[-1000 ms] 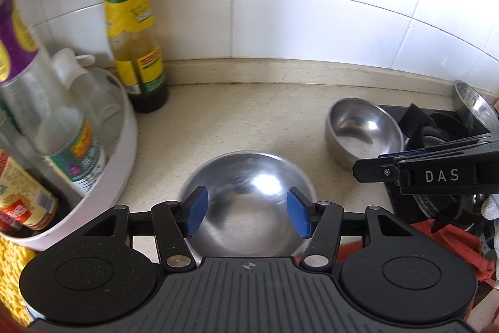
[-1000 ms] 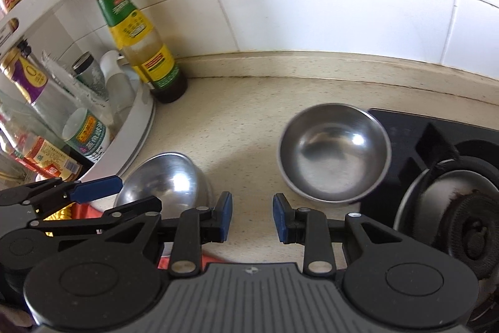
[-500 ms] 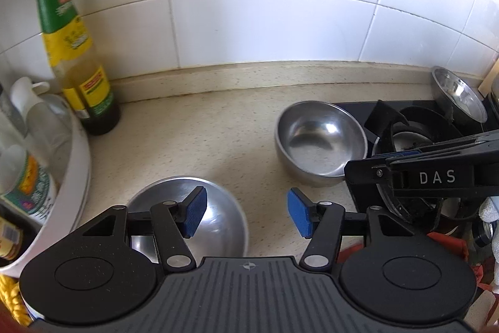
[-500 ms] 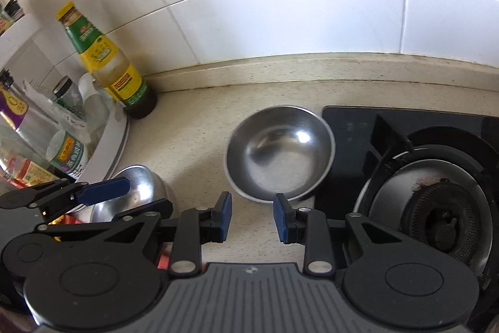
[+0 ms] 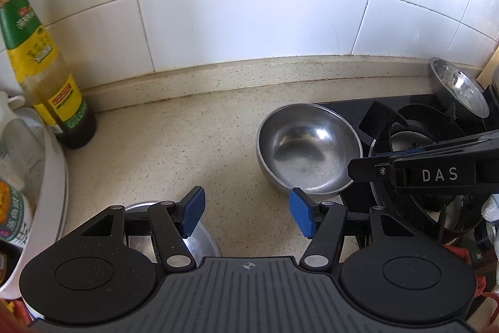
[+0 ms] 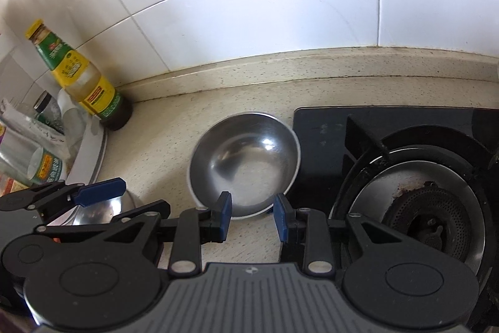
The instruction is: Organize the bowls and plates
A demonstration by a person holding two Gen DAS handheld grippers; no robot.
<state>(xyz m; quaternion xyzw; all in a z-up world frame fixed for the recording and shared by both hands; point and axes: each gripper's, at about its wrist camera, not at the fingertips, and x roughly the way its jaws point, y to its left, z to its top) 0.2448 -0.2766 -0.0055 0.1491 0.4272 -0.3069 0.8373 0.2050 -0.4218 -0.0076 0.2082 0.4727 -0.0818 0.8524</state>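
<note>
Round stainless steel bowl [image 6: 244,163] sits upright, mouth up, on the speckled beige countertop [image 5: 174,142], right edge just beside the black glass stove [image 6: 405,127]. Round, so no long axis.

Right gripper [image 6: 252,217]: blue pads spread wide, gripping nothing, near rim of that bowl between them. Left gripper [image 5: 246,216]: also spread wide, holding nothing, over bare counter.

2nd shiny steel bowl [image 5: 199,239] sits mostly hidden under the left gripper; probably upright. 3rd bowl [image 5: 458,88] leans at the far right. Glass sauce bottle [image 5: 46,77] stands by the tiled wall.
</note>
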